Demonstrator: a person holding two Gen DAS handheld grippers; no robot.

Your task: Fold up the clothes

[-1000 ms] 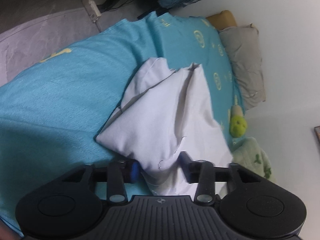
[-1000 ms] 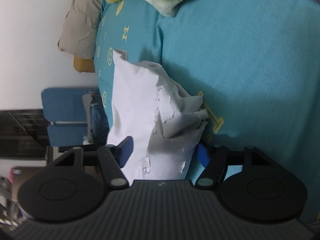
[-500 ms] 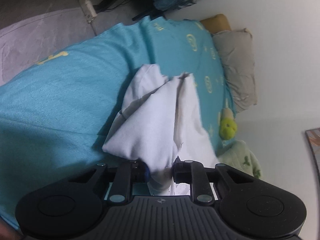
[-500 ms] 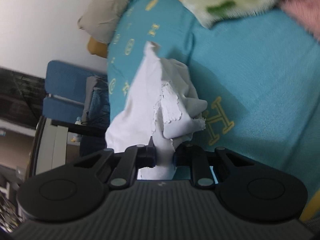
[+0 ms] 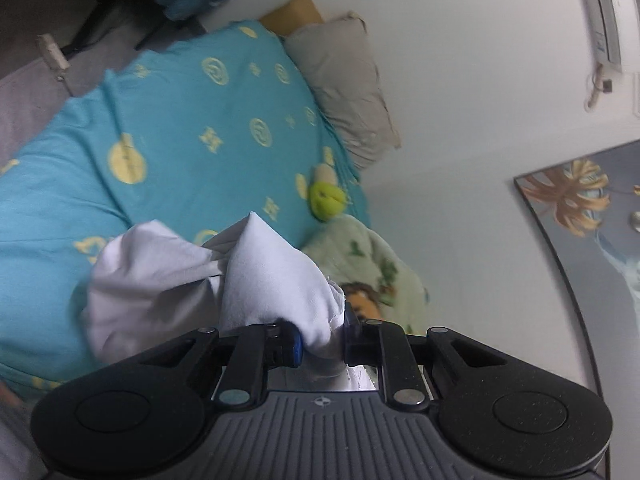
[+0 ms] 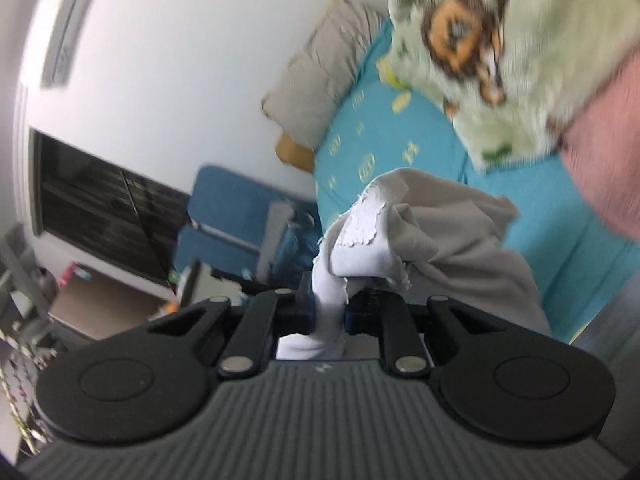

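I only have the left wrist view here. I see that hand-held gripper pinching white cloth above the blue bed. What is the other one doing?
Observer: The right hand-held gripper is also shut on the white garment, with a wad of fabric bunched between its fingers.
Operator: Anything on the cloth I can't see?
Observer: A cracked, peeling white print shows just ahead of the right grip.
Operator: What's off past the bed on that side?
Observer: A blue chair stands below a dark window.

Teal-sheeted bed (image 5: 192,92) with grey pillow (image 5: 344,84), green plush toy (image 5: 326,198), green blanket (image 5: 372,264).
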